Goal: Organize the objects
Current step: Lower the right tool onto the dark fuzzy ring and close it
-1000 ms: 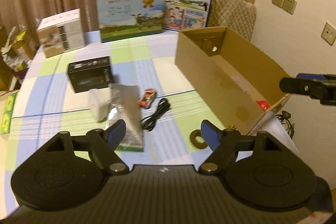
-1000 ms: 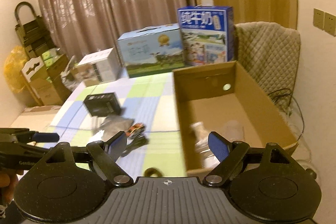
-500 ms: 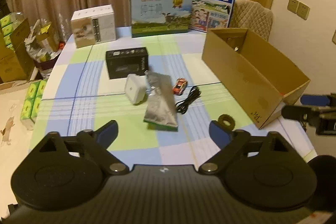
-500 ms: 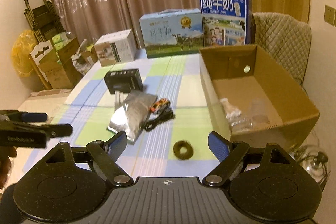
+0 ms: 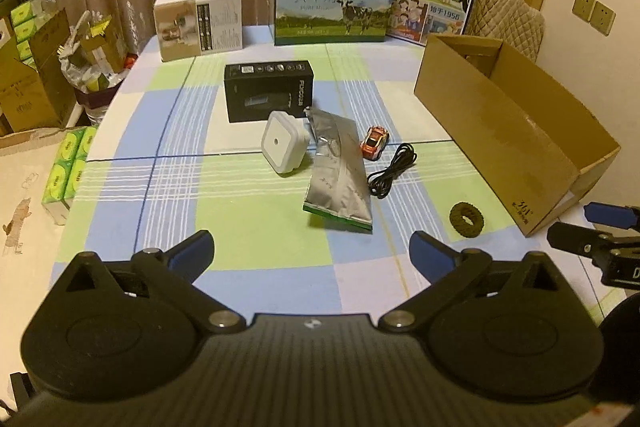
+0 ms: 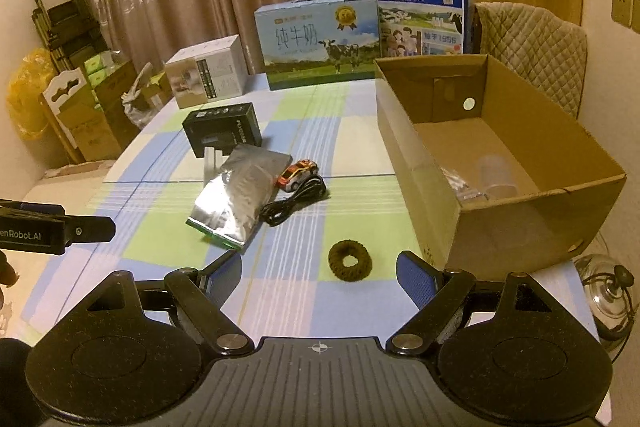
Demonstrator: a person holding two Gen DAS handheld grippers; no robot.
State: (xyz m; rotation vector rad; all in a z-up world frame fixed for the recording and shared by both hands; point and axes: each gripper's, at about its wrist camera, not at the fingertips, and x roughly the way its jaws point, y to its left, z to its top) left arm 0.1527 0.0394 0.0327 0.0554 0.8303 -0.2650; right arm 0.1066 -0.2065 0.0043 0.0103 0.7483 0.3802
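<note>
The left tongs (image 5: pixel 311 251) hang wide open over the near table (image 5: pixel 264 227) with nothing between the jaws, which have just been opening. The right tongs (image 6: pixel 319 269) stand well open and empty, a dark ring (image 6: pixel 349 261) lying on the table just beyond them. Farther off, a foil pouch (image 5: pixel 340 171), white adapter (image 5: pixel 283 143), toy car (image 5: pixel 375 141) and black cable (image 5: pixel 390 169) lie clustered left of the open cardboard box (image 6: pixel 516 227).

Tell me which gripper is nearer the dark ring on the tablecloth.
Right. The right gripper hovers open just short of the dark ring, which lies almost between its fingertips. The left gripper, its jaws just opened, sits off to the ring's left.
</note>
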